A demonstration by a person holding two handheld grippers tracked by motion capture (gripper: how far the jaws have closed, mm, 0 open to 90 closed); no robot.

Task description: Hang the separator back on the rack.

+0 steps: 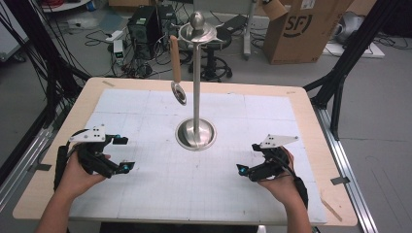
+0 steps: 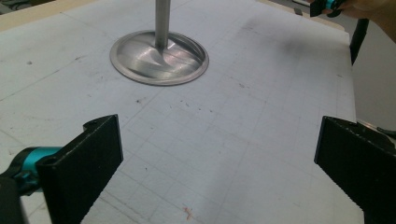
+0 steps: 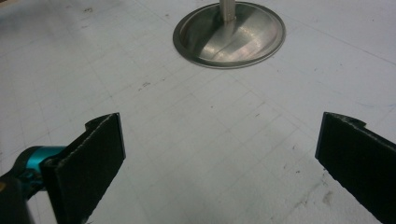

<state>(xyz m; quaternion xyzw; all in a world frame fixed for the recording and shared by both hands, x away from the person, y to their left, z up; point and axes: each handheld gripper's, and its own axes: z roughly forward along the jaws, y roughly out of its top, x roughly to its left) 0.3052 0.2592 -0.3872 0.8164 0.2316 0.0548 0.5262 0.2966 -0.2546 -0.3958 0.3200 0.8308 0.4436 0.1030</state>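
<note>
Left tongs sit low over the white gridded mat at the near left of the counter, jaws spread wide, nothing between them. The left gripper view confirms it: both black jaws far apart, bare mat between, left tongs aimed toward the stand base. Right tongs are at the near right, also gaping wide and empty; in the right gripper view the right tongs face the same stand base from the other side, bare mat between the jaws. Each is held in a hand, left hand and right hand, forearms in from the bottom edge.

Metal stand is upright mid-counter, round base flat on the mat, thin pole rising to a small dish and ball on top. A spoon with a wooden handle hangs from the top at the stand's left, bowl down, off the mat. Both tongs are well apart from the stand and the spoon, touching neither. A cardboard box and cables lie on the floor behind the counter.
</note>
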